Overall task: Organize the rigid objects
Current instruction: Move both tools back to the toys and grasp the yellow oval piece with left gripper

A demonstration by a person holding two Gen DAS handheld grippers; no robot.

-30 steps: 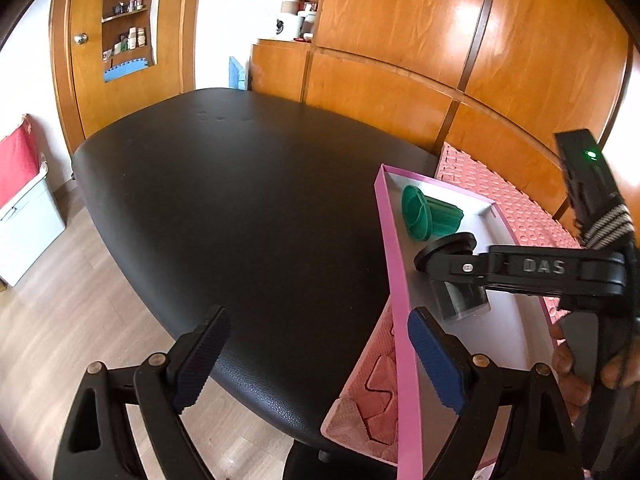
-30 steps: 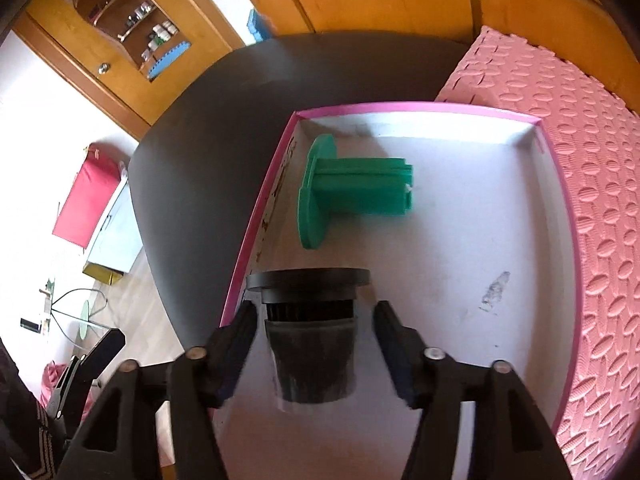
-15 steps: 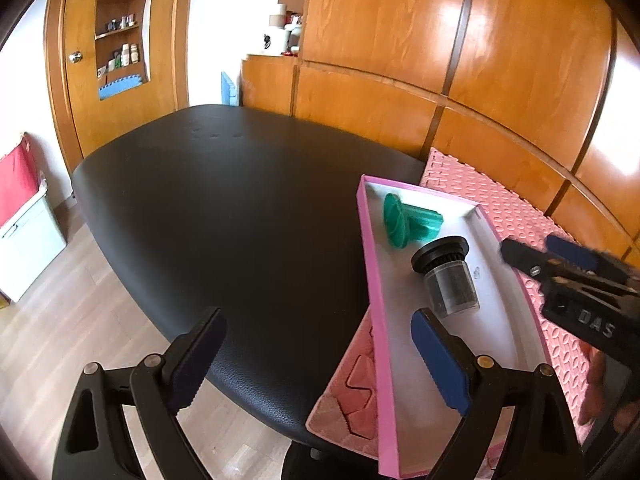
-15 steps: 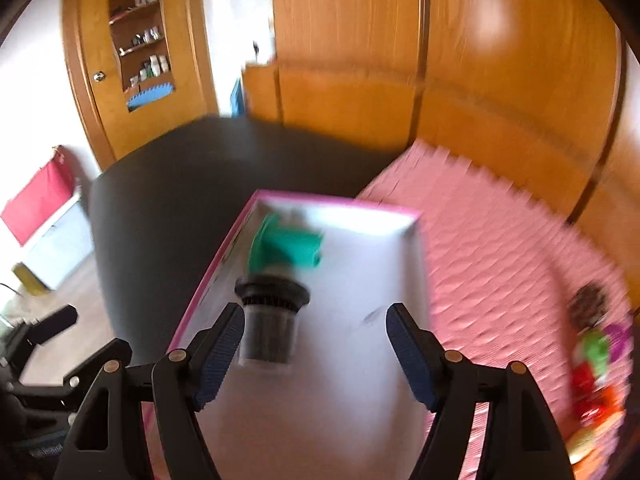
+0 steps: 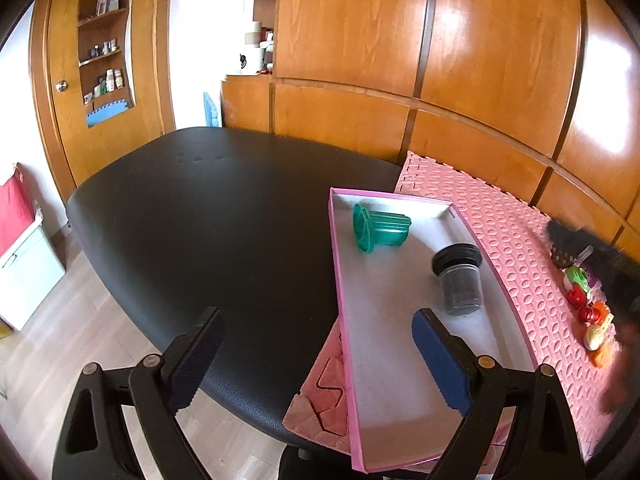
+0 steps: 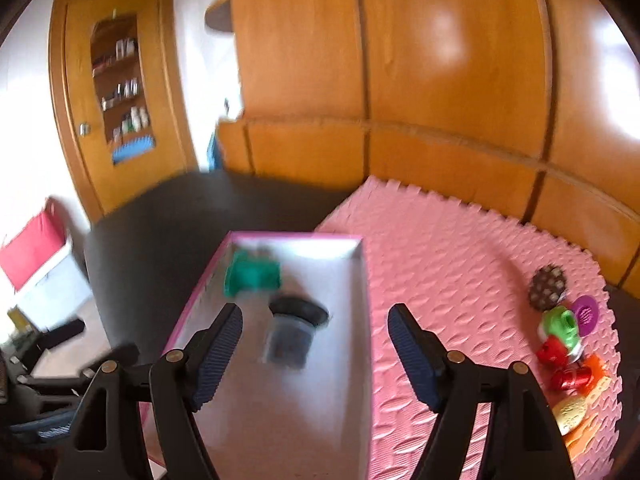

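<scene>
Pink-rimmed tray point(image 5: 340, 280) on a pink foam mat point(image 5: 516, 240), itself laid over a black table point(image 5: 208, 216) beside orange wood panelling point(image 5: 352, 40). Inside the tray, 2 things: a green plastic piece point(image 5: 380, 229) lying on its side near the far end, and a clear jar with a black lid point(image 5: 458, 278) lying nearer the middle, close to the tray's right wall, lid toward the green piece. Apart from each other, not touching.

Left gripper point(image 5: 316, 364) wide apart, nothing between its fingers, hanging over the tray's near left edge and the table. Right gripper point(image 6: 314, 354) also spread wide and opening further, empty, hovering above the tray with the jar point(image 6: 294, 330) visible in the gap but untouched by either pad. Right view blurred, so fine detail on the green piece point(image 6: 252, 274) lost.

Off to the right on the mat, a cluster of small toys point(image 6: 568, 344): a dark studded ball point(image 6: 547, 283), a purple disc point(image 6: 585, 314), green, red, orange and yellow bits, well apart from the tray. In the left view, a dark blurred shape near those toys, too smeared to identify.
</scene>
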